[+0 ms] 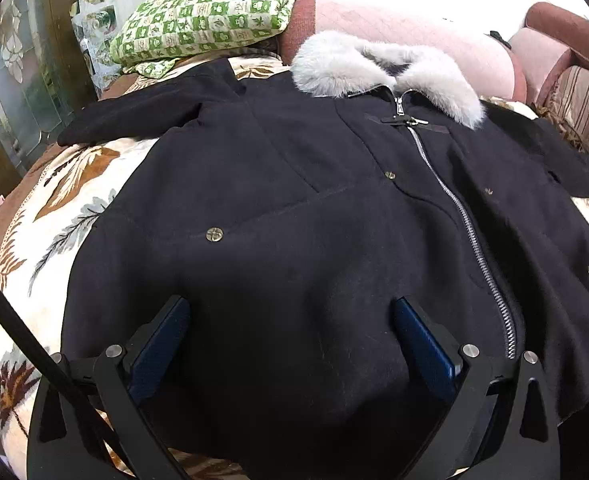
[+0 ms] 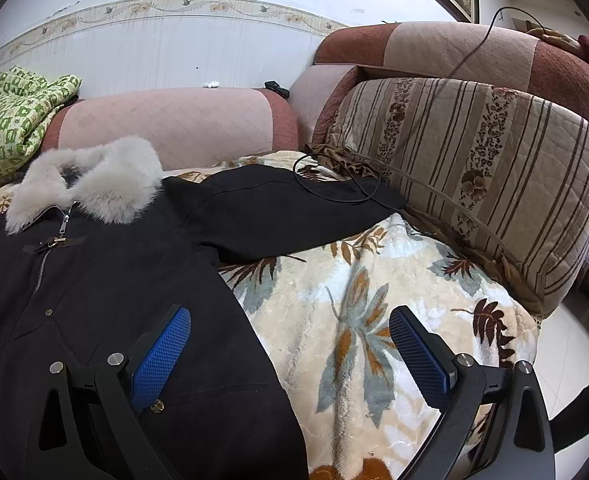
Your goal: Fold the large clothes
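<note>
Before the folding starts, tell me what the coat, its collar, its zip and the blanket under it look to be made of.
Coat: dark, matte, dense cloth with faint lint, probably wool or a wool blend.
Collar: pale grey long pile, fur or faux fur; cannot tell which.
Zip: silvery, shiny teeth, likely metal.
Blanket: plush fleece with a soft sheen, printed with leaves, likely synthetic.

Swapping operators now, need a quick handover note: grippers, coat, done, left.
Left gripper: open, empty, over the coat's lower front.
Right gripper: open, empty, over the coat's side edge.
Black zip-up coat with grey fur collar: flat, front up, zipped, sleeves spread on the leaf-print blanket. A black cable lies across one sleeve.
Done: spread out.
Left: every fold.
</note>
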Demonstrator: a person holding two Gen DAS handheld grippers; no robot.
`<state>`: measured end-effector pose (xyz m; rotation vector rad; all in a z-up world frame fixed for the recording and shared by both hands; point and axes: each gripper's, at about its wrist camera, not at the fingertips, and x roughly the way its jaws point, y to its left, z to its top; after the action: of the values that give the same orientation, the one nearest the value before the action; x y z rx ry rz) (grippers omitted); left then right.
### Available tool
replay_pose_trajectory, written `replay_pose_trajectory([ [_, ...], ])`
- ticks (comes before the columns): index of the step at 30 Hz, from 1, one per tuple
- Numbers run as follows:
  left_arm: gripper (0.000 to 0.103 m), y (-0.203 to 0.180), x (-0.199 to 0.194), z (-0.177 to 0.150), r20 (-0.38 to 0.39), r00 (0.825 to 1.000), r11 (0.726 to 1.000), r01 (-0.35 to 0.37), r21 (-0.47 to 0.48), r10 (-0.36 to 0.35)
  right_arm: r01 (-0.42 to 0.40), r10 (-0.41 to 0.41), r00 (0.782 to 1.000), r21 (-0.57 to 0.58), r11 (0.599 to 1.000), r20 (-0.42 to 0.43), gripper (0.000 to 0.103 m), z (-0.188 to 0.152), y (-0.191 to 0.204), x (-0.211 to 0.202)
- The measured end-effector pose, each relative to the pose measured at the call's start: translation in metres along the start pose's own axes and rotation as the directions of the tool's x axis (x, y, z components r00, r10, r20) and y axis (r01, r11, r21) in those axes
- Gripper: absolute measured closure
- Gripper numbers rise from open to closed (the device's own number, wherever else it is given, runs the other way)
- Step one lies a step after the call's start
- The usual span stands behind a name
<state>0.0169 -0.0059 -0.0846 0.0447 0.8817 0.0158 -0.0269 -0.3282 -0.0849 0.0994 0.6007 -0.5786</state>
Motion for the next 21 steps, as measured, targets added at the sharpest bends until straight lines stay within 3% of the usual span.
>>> replay_pose_trajectory([
  [8, 0.000, -0.001, 0.005, -0.005, 0.009, 1.000, 1.000, 0.003, 0.016, -0.003, -0.001, 0.001, 1.000, 0.002, 1.000, 0.004, 0.002, -0.001, 0.001, 0.001],
  [12, 0.000, -0.003, -0.002, -0.010, 0.090, 0.996, 0.999, 0.014, 0.037, -0.017, 0.006, -0.006, 1.000, -0.001, 1.000, 0.021, 0.002, -0.002, 0.006, 0.000],
  [17, 0.000, 0.010, -0.017, -0.007, 0.130, 0.989, 0.998, 0.066, -0.006, -0.064, 0.033, -0.031, 0.996, -0.025, 0.999, 0.083, 0.002, -0.004, 0.010, -0.013],
  [21, 0.000, 0.025, -0.028, -0.003, 0.158, 0.984, 0.995, 0.089, -0.047, -0.081, -0.107, 0.107, 0.994, 0.022, 0.994, 0.012, 0.002, -0.008, 0.009, -0.029],
])
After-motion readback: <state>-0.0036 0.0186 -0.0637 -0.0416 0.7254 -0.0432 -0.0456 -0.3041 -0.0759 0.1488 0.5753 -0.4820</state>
